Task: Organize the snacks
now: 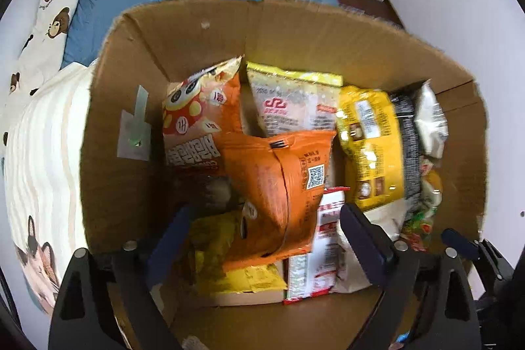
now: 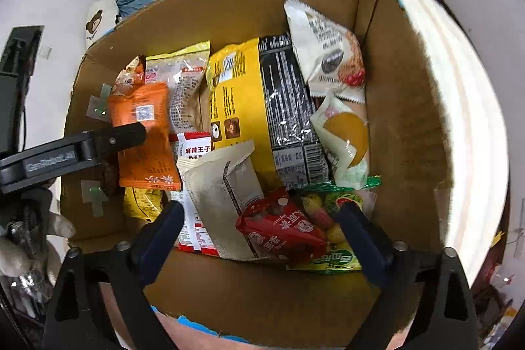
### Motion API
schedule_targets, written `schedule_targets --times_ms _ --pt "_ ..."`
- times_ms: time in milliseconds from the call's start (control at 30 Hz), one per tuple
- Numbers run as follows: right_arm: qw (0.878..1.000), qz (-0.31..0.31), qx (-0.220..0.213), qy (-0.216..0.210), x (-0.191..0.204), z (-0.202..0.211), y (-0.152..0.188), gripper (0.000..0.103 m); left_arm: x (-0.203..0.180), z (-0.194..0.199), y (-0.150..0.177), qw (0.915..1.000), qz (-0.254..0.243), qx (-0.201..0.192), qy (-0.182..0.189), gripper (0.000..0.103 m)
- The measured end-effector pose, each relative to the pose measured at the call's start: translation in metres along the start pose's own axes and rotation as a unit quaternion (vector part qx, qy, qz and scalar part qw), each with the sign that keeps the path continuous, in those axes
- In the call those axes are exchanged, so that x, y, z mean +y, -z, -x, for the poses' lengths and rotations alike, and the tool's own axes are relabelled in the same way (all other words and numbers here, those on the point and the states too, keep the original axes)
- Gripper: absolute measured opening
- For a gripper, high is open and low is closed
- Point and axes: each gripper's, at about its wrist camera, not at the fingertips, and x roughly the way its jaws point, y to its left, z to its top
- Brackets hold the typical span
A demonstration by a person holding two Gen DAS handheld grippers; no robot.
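Over the cardboard box (image 2: 403, 94), left gripper (image 1: 262, 228), right gripper (image 2: 259, 225), both steeply downward, spread apart.

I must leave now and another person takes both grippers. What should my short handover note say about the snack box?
Left gripper: open, holds nothing, above the orange bag inside the cardboard box.
Right gripper: open, holds nothing, above the red packet and the beige pouch.
Things: many snacks are in the box, among them the yellow bag and the black pack, lying loosely and overlapping.
Done: the visible snacks are in the box.
Left: the views show no snack outside the box; check for others, and tidy the pile if needed.
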Motion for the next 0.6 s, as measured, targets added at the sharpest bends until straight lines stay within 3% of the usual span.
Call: schedule_targets --times_ms 133,600 --pt "1.0 0.001 -0.013 0.018 0.002 0.011 0.002 0.099 0.002 0.021 0.008 0.9996 -0.008 -0.026 0.003 0.102" --pt "0.998 0.002 -0.045 0.036 -0.003 0.044 0.023 0.099 -0.003 0.052 0.056 0.9966 -0.014 -0.071 -0.039 0.102"
